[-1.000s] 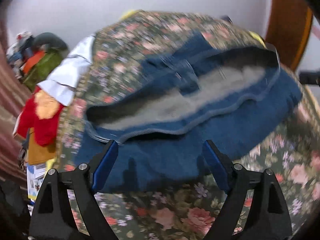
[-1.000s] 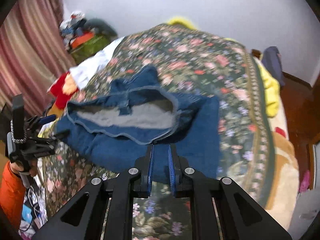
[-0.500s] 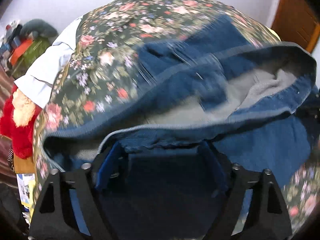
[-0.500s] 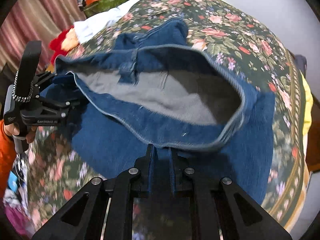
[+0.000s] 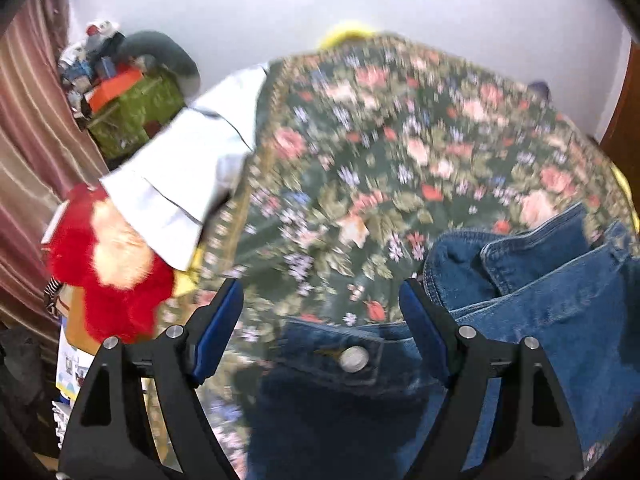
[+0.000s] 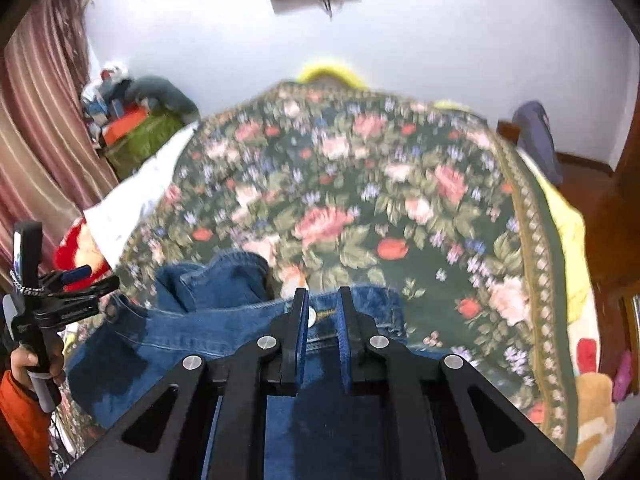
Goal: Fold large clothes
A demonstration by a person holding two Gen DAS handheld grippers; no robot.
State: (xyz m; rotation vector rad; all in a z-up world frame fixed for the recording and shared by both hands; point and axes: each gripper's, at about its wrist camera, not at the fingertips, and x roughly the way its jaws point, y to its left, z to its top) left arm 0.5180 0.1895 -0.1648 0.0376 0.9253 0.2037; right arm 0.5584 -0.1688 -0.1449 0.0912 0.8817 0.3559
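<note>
A blue denim jacket (image 5: 540, 312) lies bunched at the near edge of a bed with a dark floral cover (image 5: 400, 168). My left gripper (image 5: 320, 312) is open and empty; a denim flap with a metal button (image 5: 353, 358) lies between and below its fingers. My right gripper (image 6: 322, 304) is nearly closed on a fold of the jacket (image 6: 224, 320), with denim between its blue pads. The left gripper also shows at the left of the right wrist view (image 6: 80, 280), beside the jacket's left edge.
A white cloth (image 5: 180, 176) and a red plush toy (image 5: 108, 264) lie at the bed's left edge. A cluttered green box (image 5: 136, 108) and striped curtain (image 5: 28, 140) stand at left. A yellow blanket (image 6: 568, 232) hangs off the right side.
The jacket, held up and spread open before, has come down toward the near edge of the bed. My left gripper has let go of it and drawn back. The right stays shut on denim.
</note>
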